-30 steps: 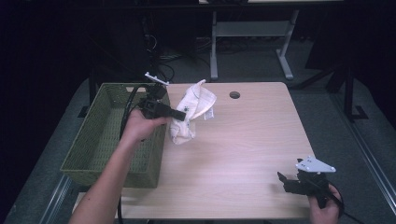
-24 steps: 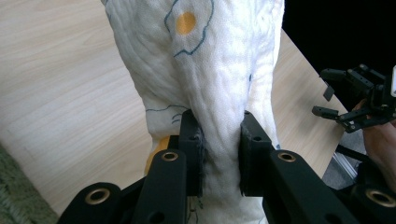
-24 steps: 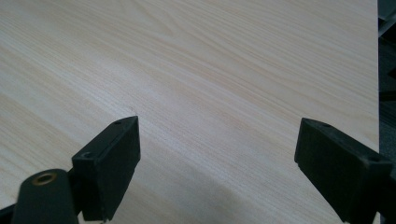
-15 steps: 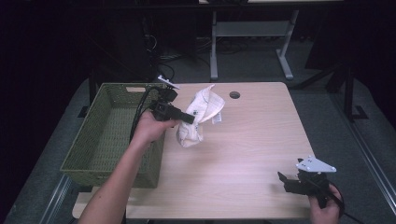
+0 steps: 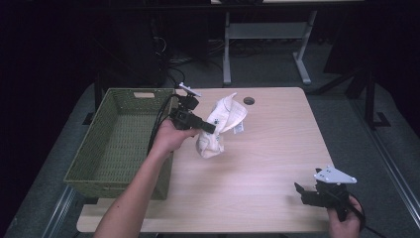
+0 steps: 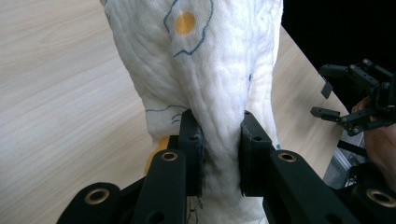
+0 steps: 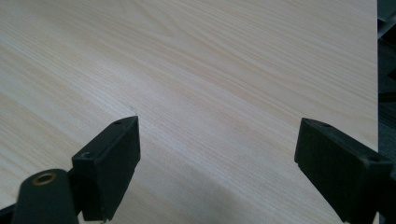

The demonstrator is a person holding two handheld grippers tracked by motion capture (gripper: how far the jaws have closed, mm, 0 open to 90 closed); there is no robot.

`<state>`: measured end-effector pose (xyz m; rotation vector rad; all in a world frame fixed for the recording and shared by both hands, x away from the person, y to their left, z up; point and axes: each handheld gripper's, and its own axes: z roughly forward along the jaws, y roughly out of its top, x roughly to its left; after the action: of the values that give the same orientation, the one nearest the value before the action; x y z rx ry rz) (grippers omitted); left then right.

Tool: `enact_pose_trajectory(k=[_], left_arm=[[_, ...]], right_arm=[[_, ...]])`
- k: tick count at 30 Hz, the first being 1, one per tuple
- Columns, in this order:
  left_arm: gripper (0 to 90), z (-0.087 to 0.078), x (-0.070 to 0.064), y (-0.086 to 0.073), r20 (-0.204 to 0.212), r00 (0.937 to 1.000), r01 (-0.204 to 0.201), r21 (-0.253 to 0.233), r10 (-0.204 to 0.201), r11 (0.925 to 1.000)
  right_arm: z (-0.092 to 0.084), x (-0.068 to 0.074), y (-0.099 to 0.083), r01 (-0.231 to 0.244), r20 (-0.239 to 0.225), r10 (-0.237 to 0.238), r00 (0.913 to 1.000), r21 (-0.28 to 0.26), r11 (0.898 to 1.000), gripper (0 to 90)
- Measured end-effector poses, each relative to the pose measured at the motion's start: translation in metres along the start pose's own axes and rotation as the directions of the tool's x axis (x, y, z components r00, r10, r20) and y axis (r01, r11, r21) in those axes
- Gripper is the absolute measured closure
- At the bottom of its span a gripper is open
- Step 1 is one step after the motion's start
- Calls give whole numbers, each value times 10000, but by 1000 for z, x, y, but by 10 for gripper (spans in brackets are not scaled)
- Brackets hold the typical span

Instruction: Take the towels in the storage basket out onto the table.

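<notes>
A white quilted cloth with blue outlines and orange dots hangs bunched above the wooden table, just right of the green basket. My left gripper is shut on it; in the left gripper view both pads pinch a fold of the cloth, and my left gripper points along the tabletop. My right gripper rests near the table's front right corner, held in a hand. In the right gripper view, my right gripper stands wide open over bare wood with nothing between its jaws.
The woven green basket stands at the table's left side and looks empty. A round cable hole lies near the table's far edge. A metal stand stands on the floor beyond. Bare wood spreads across the middle and right.
My left gripper has carried the cloth rightward and a little lower, away from the basket. The cloth's lower end now hangs nearer the tabletop. My right gripper has stayed put.
</notes>
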<state>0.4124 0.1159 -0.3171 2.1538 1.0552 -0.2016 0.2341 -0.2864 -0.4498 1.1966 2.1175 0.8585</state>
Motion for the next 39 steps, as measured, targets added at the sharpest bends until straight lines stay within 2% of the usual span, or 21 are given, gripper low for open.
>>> enact_pose_trajectory(k=[18,39], left_arm=[[743,31,-3,1,259,9996,126,247,-132,9996],[737,66,-4,0,310,9989,328,368,-340,9988]], right_arm=[[-1,-1,0,27,13,-27,10000,-59,10000,139],[-2,-2,-1,2,27,-1,10000,-48,10000,139]])
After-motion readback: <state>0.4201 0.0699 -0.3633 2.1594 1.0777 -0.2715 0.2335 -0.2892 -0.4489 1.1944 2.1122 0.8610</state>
